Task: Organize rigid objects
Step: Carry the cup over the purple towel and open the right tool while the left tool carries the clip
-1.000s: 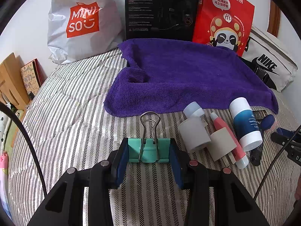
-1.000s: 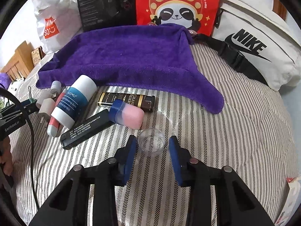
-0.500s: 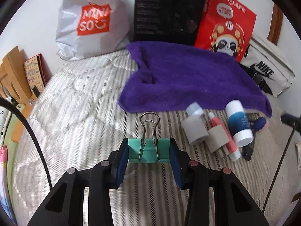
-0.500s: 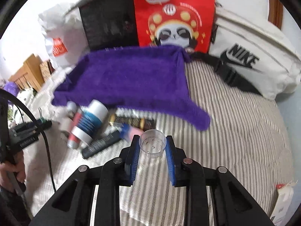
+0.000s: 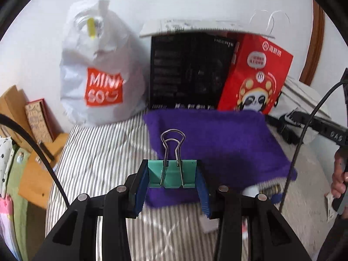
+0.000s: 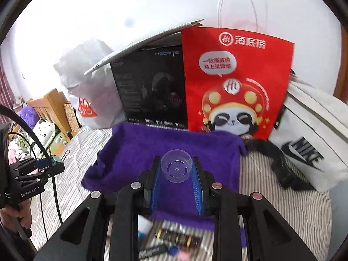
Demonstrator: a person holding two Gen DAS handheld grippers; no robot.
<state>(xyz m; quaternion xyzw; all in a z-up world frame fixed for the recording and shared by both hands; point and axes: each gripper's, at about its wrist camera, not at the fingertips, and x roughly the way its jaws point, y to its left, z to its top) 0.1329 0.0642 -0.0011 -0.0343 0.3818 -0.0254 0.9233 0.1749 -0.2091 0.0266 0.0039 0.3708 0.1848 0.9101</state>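
My left gripper is shut on a teal binder clip, whose wire handles stick up, held in the air over the near edge of the purple towel. My right gripper is shut on a small clear plastic cup with its mouth facing the camera, raised above the same purple towel. In the right wrist view, the left gripper with the clip shows at the left. The towel lies spread on a striped bed.
A white Miniso bag, a black box, a red panda bag and a white Nike bag stand behind the towel. Blurred small items, including a dark bar, lie on the bed beneath my right gripper. Wooden furniture is at the left.
The right gripper shut on the clear cup and lifted it off the bed. Both grippers rose with their objects, and the loose bottles dropped to the bottom of the views.
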